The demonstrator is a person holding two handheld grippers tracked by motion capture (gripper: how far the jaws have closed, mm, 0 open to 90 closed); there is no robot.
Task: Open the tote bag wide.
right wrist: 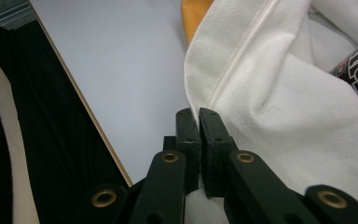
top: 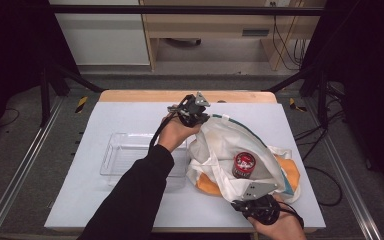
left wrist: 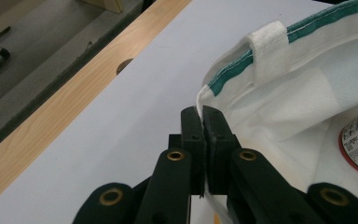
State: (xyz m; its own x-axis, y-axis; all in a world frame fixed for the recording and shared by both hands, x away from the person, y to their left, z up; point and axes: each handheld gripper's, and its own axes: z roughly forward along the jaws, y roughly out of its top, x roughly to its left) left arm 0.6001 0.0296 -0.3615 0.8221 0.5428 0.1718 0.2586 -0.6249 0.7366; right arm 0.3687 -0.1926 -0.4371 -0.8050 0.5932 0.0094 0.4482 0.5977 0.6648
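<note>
Where the pale grey surface [top: 130, 200] ends at the far side, a strip of light wood [top: 145, 96] runs along its edge, and beyond that lie a grey floor, black frame bars, a wooden cabinet and some trailing cables. Dark curtains close in the room on both sides.

One white cloth bag [top: 225, 145] with a green-trimmed rim and orange panels lies right of the middle of the surface, its mouth held open. One red-lidded can [top: 243, 165] stands inside it. One clear plastic tray [top: 125, 160] sits just left of the bag, partly under the person's forearm.

There are two grippers. The left gripper [top: 201, 118] is at the far rim of the bag, held by a hand whose black sleeve reaches diagonally up from the bottom edge; in the left gripper view its jaws are pressed together on the white rim [left wrist: 200, 100], beside a sewn handle loop. The right gripper [top: 250, 199] sits at the near rim, the hand low at the bottom edge; in the right gripper view its jaws are likewise clamped on a fold of the white hem [right wrist: 196, 105].
</note>
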